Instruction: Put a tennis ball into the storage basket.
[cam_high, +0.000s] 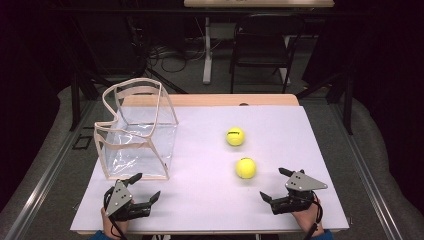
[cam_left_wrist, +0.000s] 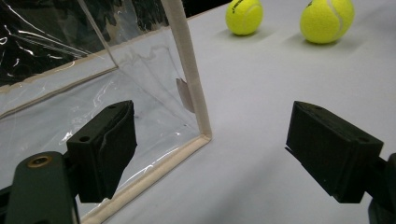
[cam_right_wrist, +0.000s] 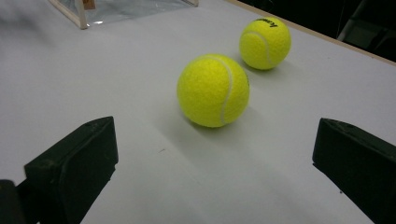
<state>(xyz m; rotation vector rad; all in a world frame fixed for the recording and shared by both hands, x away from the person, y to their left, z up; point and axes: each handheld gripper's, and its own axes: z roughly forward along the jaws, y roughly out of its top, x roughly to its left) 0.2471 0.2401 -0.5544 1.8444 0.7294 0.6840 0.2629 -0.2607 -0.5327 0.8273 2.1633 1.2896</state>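
Observation:
Two yellow tennis balls lie on the white table top: the near ball (cam_high: 246, 168) (cam_right_wrist: 213, 90) and the far ball (cam_high: 235, 136) (cam_right_wrist: 265, 43), a little apart. A clear plastic bag (cam_high: 136, 131) (cam_left_wrist: 88, 88) with beige trim stands open at the left. My right gripper (cam_high: 275, 185) (cam_right_wrist: 210, 172) is open, a short way in front of the near ball, with nothing between its jaws. Near the bag's front corner my left gripper (cam_high: 145, 186) (cam_left_wrist: 210, 158) is open and holds nothing. Both balls (cam_left_wrist: 327, 19) (cam_left_wrist: 243, 17) show far off in the left gripper view.
The white table top (cam_high: 280, 125) ends close behind the grippers at the front edge. A wooden strip (cam_high: 210, 100) runs along the back edge. A dark chair (cam_high: 262, 47) and a table leg (cam_high: 207, 50) stand on the floor beyond.

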